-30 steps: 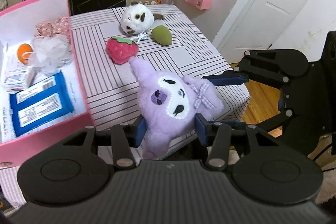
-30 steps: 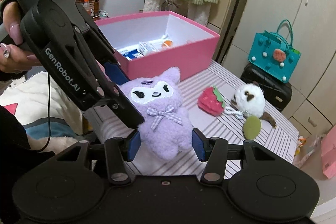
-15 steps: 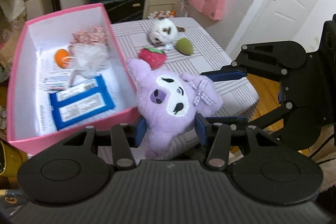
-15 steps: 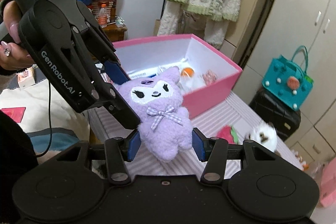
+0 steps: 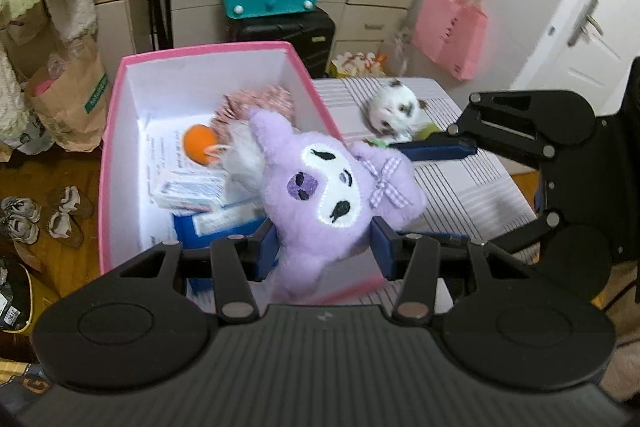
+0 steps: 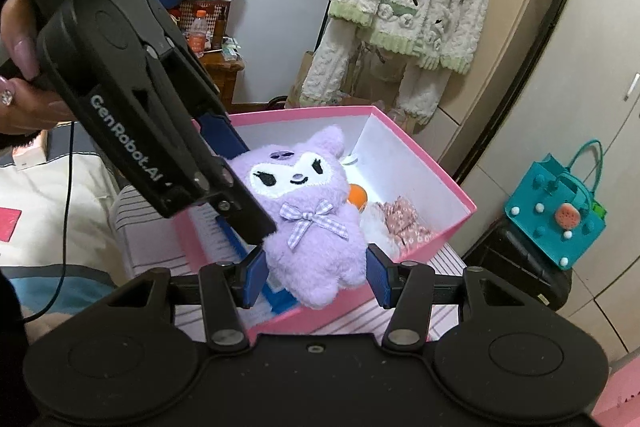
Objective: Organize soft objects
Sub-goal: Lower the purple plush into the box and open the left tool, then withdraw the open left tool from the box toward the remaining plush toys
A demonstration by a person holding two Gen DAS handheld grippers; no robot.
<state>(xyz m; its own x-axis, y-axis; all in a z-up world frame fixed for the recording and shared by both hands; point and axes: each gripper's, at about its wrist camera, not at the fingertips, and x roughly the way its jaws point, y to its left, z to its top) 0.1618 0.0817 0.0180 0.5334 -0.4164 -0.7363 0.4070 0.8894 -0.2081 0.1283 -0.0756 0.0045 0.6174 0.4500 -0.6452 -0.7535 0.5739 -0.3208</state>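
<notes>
Left tongs [image 5: 324, 251]: clamped on the head end of the purple plush [image 5: 332, 195], blue pads pressing in from both sides.
Right tongs [image 6: 316, 275]: squeezing the same plush [image 6: 308, 223] at its lower body, one pad on each flank.
Purple plush: up in the air, held between both tongs, hanging over the open pink box [image 5: 110, 147], face and gingham bow showing.
Pink box: sits at the edge of the striped table [image 5: 472, 195]; inside lie an orange ball [image 5: 198, 143], a floral scrunchie [image 5: 256, 101], a white fluffy puff [image 6: 378, 227], a small carton [image 5: 192, 191] and a blue wipes pack [image 5: 218, 225].
On the table: a white plush ball [image 5: 394, 111] with brown patches, well apart from the box, a green piece [image 5: 424, 134] just beside it.
Background: teal bag [image 6: 556, 215] on a black suitcase [image 6: 520, 267].
</notes>
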